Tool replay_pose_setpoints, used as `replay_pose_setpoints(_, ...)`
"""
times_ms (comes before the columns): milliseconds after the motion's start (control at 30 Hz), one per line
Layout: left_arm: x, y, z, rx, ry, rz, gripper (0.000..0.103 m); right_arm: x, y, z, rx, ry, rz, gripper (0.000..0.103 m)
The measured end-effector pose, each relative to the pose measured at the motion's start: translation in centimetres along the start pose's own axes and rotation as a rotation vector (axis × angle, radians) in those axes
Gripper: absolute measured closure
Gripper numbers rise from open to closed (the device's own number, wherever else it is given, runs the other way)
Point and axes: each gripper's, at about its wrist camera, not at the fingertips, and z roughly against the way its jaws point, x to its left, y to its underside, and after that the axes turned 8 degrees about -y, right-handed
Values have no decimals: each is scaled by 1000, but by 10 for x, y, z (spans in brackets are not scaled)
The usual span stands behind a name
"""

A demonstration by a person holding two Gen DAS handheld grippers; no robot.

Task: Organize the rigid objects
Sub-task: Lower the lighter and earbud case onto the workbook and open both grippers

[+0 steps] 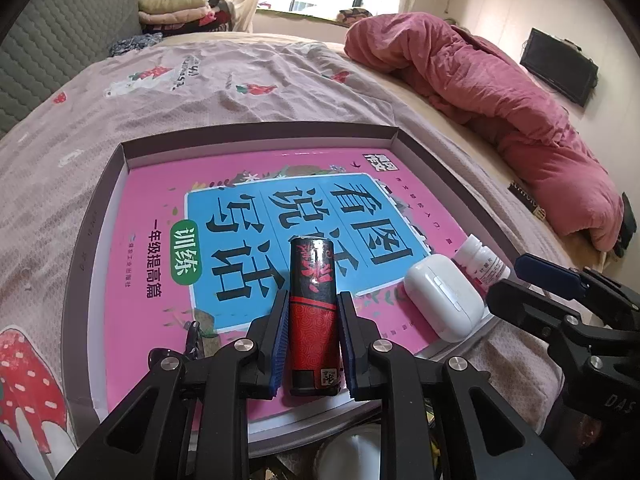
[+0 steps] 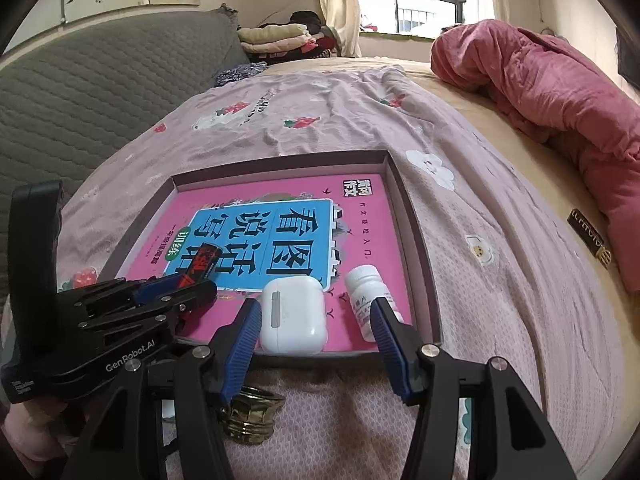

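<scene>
Now, left hand-held gripper (image 1: 312, 300) clenched on red-black lighter (image 1: 313, 308), right hand-held gripper (image 2: 316, 312) released above earbud case (image 2: 293, 314)

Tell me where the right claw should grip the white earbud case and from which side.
Grip the earbud case across its two side faces, coming from the near edge of the tray. It lies flat with rounded corners, and the bottle stands close on its right, so a finger must slip between them.

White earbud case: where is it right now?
Right wrist view: the white earbud case lies on the pink book in the tray, beside the white pill bottle.
</scene>
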Motion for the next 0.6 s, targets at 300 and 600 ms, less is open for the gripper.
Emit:
replay_pose_setpoints(300, 17, -5, -2, 26, 40, 81, 79, -3, 2, 5, 2, -1, -14, 47)
replay_pose_setpoints(600, 17, -5, -2, 27, 29, 74, 76, 3, 4, 5, 12, -7, 1, 47)
